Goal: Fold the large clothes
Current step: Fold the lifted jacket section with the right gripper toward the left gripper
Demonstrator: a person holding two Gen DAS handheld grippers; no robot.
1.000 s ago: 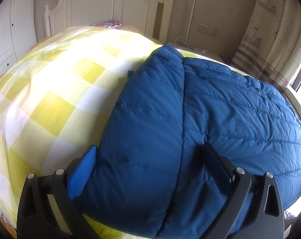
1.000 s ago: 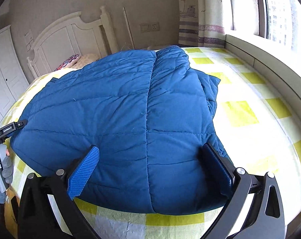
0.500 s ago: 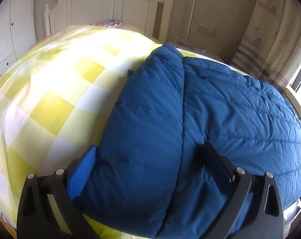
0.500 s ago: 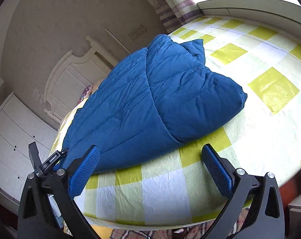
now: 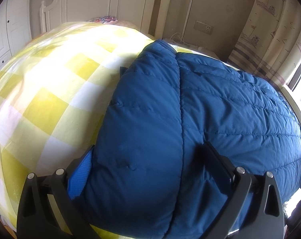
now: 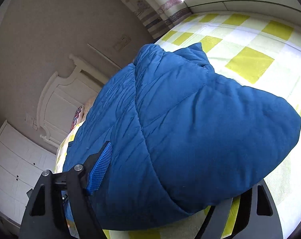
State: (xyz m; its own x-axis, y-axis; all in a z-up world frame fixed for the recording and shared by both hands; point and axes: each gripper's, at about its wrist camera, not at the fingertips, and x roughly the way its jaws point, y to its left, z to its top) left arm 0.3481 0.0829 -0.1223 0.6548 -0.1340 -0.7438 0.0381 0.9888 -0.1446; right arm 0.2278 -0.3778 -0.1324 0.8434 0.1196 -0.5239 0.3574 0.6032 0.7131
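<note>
Closing on the near corner of the blue padded jacket (image 6: pixel 190 139), the right gripper (image 6: pixel 164 181) has just been narrowing its jaws, with the hem bulging between them; one finger lies over the fabric, the other is hidden beneath it, so whether they press yet cannot be told. The left gripper (image 5: pixel 150 171) straddles the hem at the other near corner, jaws wide, fabric between them; contact of the pads cannot be confirmed. The jacket lies flat ahead of both grippers on the yellow checked bedspread (image 5: pixel 50 103), its collar pointing away toward the headboard (image 5: pixel 102 6). Recommendation: seat both layers deep in each jaw before lifting, match the two grips in height, and carry the hem forward evenly so the padding does not slip or bunch.
</note>
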